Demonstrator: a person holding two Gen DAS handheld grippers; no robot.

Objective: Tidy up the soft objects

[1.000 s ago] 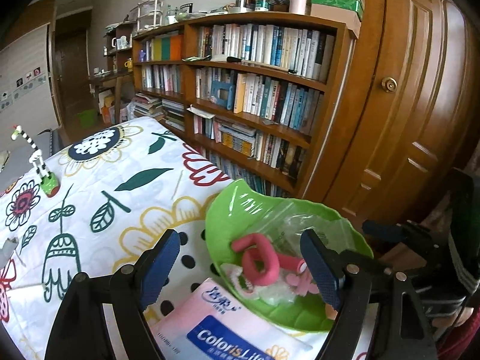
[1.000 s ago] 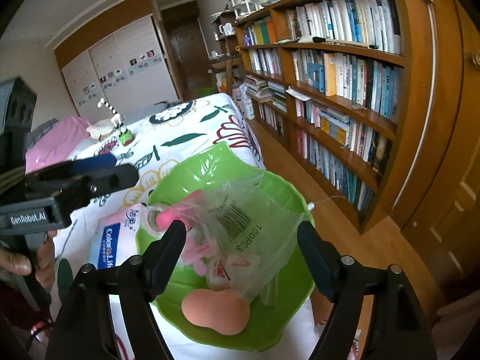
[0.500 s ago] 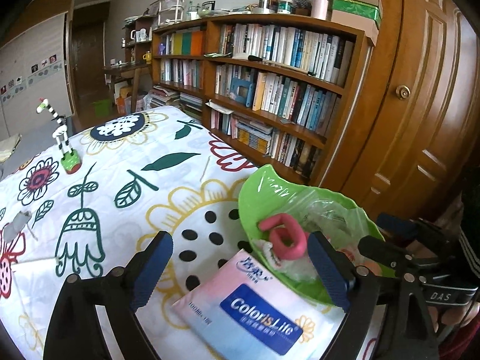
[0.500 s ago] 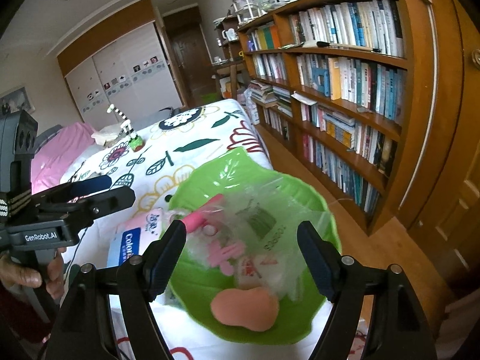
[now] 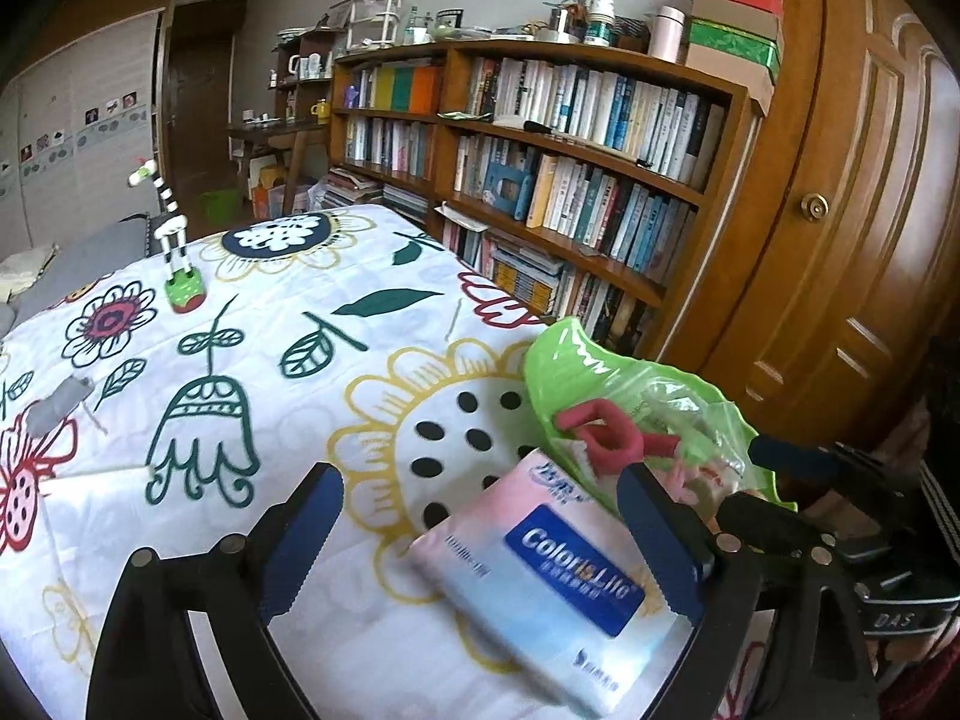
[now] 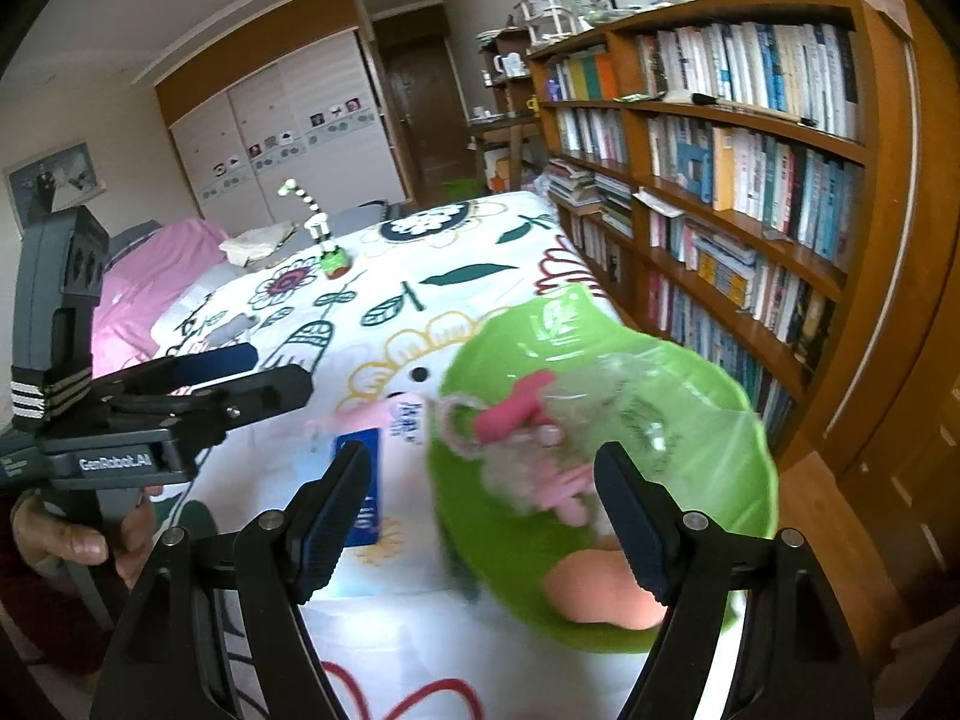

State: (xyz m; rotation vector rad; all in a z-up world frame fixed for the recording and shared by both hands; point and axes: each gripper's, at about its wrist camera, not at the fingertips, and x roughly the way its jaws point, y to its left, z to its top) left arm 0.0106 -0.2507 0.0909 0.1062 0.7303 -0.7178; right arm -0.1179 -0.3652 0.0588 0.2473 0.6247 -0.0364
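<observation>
A green leaf-shaped bowl (image 5: 576,360) sits at the bed's corner. It holds a pink ring toy (image 5: 606,435), a clear plastic bag (image 6: 636,402) and a peach soft lump (image 6: 600,597). A pink and blue tissue pack (image 5: 540,570) lies on the quilt beside the bowl. My left gripper (image 5: 480,546) is open above the pack, with the pack showing between its fingers and not pinched. My right gripper (image 6: 483,522) is open over the bowl's near side and holds nothing. In the right wrist view the left gripper (image 6: 246,375) hovers left of the bowl (image 6: 732,420).
A flower-print quilt (image 5: 270,360) covers the bed. On it stand a striped toy on a green base (image 5: 180,282) and a small grey piece (image 5: 60,408). A bookcase (image 5: 570,180) and a wooden door (image 5: 852,240) stand close on the right. Pink bedding (image 6: 150,282) lies far left.
My left gripper drew back from the bowl, and the tissue pack now shows between its wider-set fingers. The right gripper shifted left, so the bowl sits further right in its view.
</observation>
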